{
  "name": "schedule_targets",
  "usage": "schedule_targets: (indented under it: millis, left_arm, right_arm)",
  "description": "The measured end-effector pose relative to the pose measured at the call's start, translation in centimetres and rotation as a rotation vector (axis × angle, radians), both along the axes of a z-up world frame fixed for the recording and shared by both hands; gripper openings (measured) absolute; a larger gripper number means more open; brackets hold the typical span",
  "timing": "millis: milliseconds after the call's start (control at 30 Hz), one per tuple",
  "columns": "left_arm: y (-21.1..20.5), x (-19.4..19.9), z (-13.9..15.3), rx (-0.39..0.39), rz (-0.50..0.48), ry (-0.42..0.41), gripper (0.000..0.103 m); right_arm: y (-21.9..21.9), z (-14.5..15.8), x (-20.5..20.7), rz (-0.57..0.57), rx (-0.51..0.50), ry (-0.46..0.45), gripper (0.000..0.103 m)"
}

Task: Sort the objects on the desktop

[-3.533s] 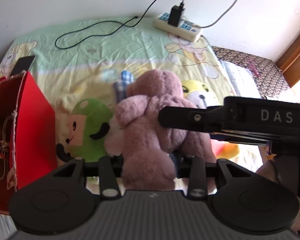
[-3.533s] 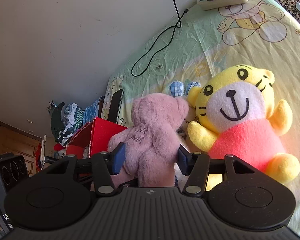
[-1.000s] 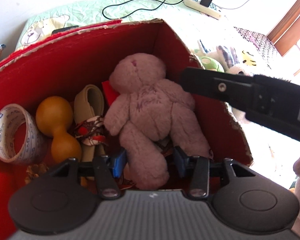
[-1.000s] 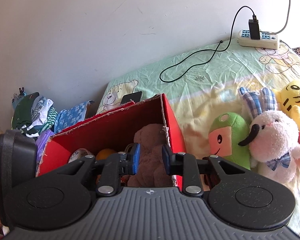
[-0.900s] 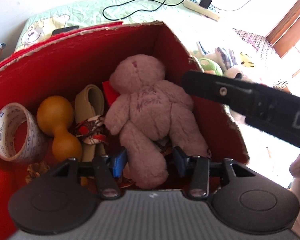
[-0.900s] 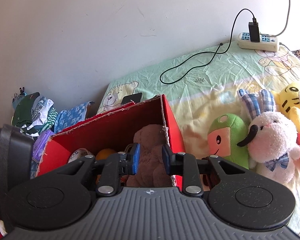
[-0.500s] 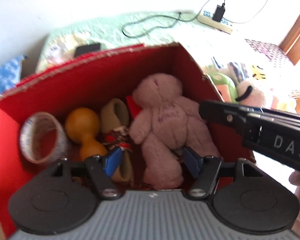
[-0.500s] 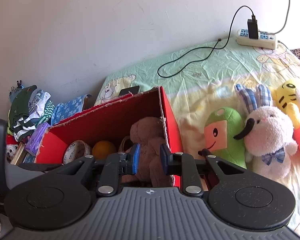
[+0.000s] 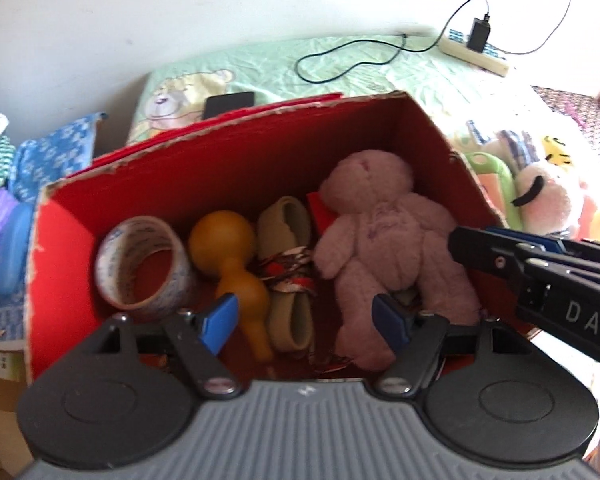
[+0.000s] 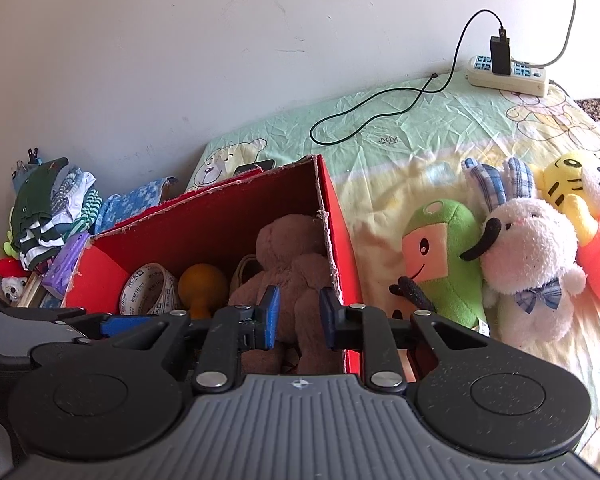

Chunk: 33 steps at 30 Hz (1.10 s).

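The left gripper [image 9: 306, 320], jaws opening and empty, hangs above the red box [image 9: 228, 160]; the pink bear [image 9: 384, 240] lies inside, right of it. The right gripper [image 10: 298, 316] is clenched, empty; remaining plush toys [image 10: 524, 264] lie far right on the bed.

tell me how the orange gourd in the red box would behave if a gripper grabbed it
The orange gourd looks smooth and glossy, so fingers may slip on it. Its two round bulbs suggest it would roll or pivot if nudged. It appears rigid, unlike the pink plush bear beside it in the red box.
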<state>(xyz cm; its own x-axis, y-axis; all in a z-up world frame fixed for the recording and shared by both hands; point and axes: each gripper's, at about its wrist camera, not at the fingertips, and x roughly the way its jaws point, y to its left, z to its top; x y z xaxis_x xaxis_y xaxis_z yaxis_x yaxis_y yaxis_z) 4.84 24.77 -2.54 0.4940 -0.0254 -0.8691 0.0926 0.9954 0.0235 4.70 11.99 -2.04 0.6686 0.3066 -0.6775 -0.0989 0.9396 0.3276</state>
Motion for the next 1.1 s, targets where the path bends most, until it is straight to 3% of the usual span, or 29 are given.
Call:
schedule_targets:
  millis: [500,933,1100]
  left_arm:
    - [0.6,-0.5,-0.4,0.037,0.079,0.027,0.083]
    - [-0.6,-1.4,0.2,0.090,0.188,0.023,0.083]
    - [-1.2,-1.7,0.7,0.122,0.219,0.012,0.083]
  right_arm:
    - [-0.3,-0.2,-0.3,0.035,-0.001,-0.034,0.023]
    - [-1.4,-0.1,0.5,0.159,0.050,0.001,0.024]
    - [-1.9,0.1,0.5,0.208,0.078,0.008,0.030]
